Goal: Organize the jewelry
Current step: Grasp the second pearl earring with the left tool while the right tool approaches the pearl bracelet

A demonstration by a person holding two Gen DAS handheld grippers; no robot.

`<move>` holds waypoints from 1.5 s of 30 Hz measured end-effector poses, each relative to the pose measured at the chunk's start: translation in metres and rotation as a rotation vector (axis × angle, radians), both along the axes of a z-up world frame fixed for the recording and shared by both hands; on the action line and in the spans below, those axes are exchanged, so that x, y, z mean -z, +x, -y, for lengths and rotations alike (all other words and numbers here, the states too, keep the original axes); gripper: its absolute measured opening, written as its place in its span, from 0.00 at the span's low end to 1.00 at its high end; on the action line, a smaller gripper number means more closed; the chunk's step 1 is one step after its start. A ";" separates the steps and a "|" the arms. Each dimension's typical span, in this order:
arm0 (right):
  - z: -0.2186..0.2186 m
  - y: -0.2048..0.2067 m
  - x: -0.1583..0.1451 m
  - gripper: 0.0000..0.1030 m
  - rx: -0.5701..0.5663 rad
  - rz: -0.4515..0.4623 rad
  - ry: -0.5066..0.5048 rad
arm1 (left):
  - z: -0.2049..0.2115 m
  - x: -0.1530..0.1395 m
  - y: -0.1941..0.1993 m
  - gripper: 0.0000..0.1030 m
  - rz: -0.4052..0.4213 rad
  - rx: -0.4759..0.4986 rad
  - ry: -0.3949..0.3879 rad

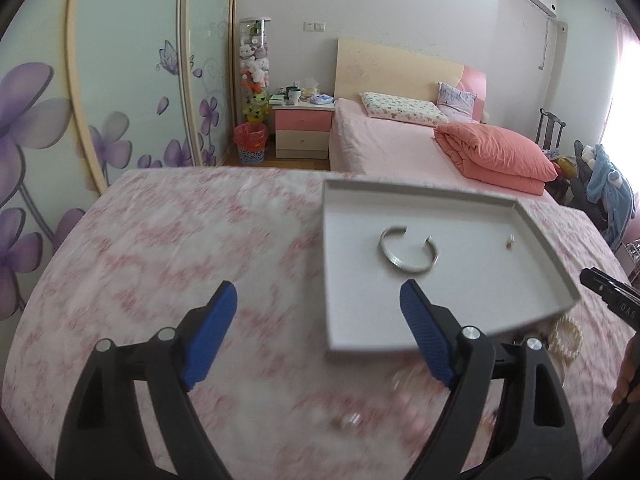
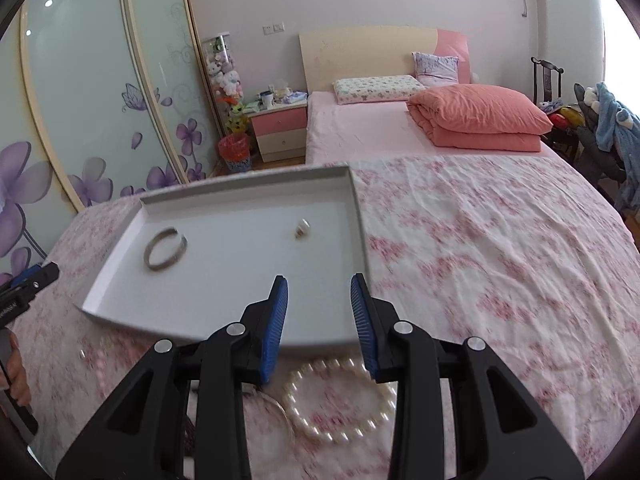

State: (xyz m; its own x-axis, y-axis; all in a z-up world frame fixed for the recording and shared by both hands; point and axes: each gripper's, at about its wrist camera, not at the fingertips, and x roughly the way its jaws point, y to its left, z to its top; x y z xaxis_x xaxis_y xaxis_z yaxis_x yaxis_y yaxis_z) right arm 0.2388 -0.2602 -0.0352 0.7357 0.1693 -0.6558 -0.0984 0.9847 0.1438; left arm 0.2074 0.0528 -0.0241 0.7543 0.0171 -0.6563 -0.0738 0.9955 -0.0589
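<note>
Both hand-held grippers hung empty over the cloth-covered counter: the left hand-held gripper (image 1: 318,304) spread wide, the right hand-held gripper (image 2: 319,300) partly parted. A bangle (image 2: 165,254) and a small earring (image 2: 303,228) lay in the white tray (image 2: 224,322); a pearl necklace (image 2: 340,400) waited just off its near edge. Beads might slip or snag the wrinkled floral cloth (image 2: 500,264). A pink bed (image 2: 360,132) and a flowered wardrobe (image 2: 80,100) stood behind.

Right gripper (image 2: 319,280) is hovering part-open and empty over the white tray (image 2: 120,264); silver bangle (image 2: 165,249) and small ring (image 2: 303,229) are sitting inside, pearl necklace (image 2: 340,396) lying beneath on the floral cloth (image 2: 480,260).
</note>
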 end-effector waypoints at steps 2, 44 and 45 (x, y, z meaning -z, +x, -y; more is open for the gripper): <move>0.004 -0.010 0.006 0.33 0.002 -0.013 -0.012 | -0.005 0.005 -0.012 0.81 -0.012 0.001 0.004; 0.014 -0.018 0.053 0.16 0.040 -0.150 -0.109 | 0.033 0.063 -0.031 0.63 -0.184 0.058 0.146; 0.015 -0.018 0.053 0.16 0.039 -0.151 -0.108 | 0.034 0.065 -0.030 0.60 -0.192 0.060 0.142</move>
State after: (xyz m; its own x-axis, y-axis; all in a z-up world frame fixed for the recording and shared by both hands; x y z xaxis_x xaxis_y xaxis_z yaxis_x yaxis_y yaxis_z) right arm 0.2206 -0.2750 -0.0877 0.6325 0.0653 -0.7718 -0.0449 0.9979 0.0477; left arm 0.1778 0.0188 -0.0887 0.6183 0.0783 -0.7820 -0.0103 0.9957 0.0915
